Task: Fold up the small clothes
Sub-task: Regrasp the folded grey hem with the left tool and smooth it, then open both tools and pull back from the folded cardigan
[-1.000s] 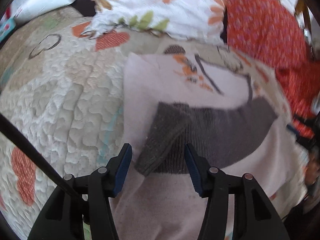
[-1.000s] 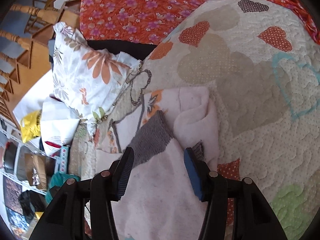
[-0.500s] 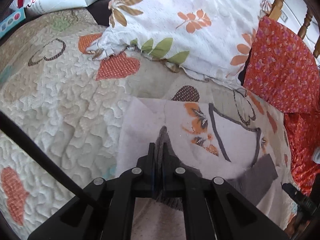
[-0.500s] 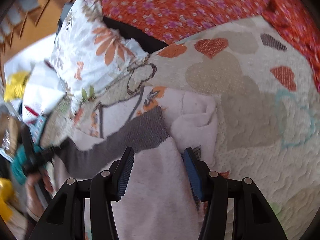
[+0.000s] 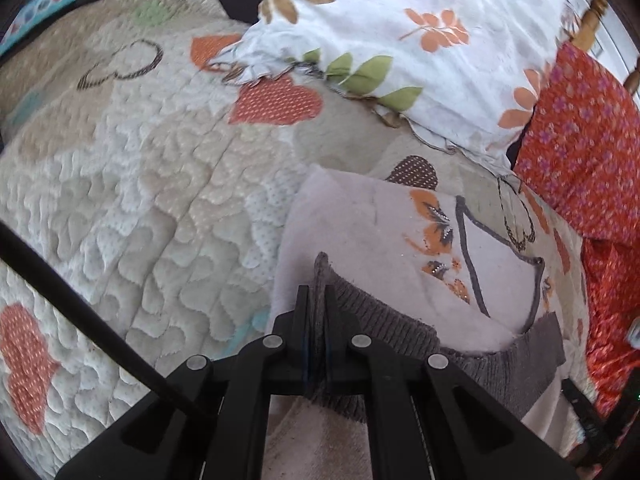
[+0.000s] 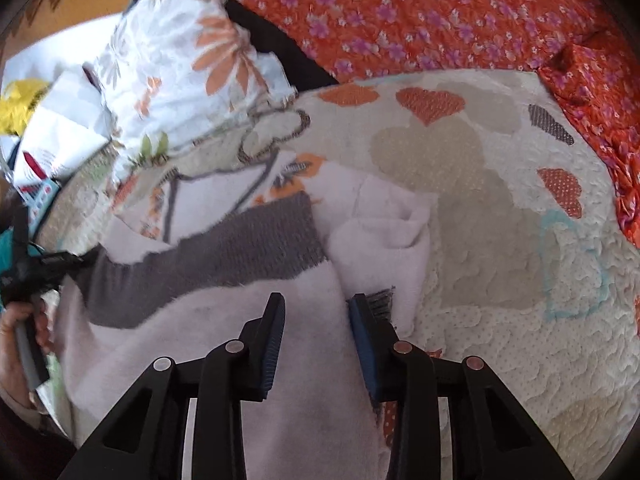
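Note:
A small pale pink sweater [image 5: 372,232] with orange butterflies and a grey ribbed hem [image 5: 404,328] lies on the quilted bed. My left gripper [image 5: 316,296] is shut on the grey hem's corner and holds it lifted over the sweater's body. In the right wrist view the sweater [image 6: 304,360] spreads below me, its grey hem band [image 6: 224,256] stretched toward the left. My right gripper [image 6: 316,316] is open, its fingers straddling the pink fabric near a folded sleeve [image 6: 384,232]. The left gripper [image 6: 36,268] shows at the far left there, gripping the hem.
A heart-patterned quilt [image 5: 140,184] covers the bed. A white floral pillow [image 5: 400,40] and an orange floral cloth [image 5: 580,152] lie at the back. A wooden chair [image 5: 592,20] stands behind. Bags and boxes [image 6: 48,136] sit off the bed's far side.
My left gripper shut on the grey hem corner and lifted it, pulling the hem band sideways. My right gripper stayed open over the pink fabric.

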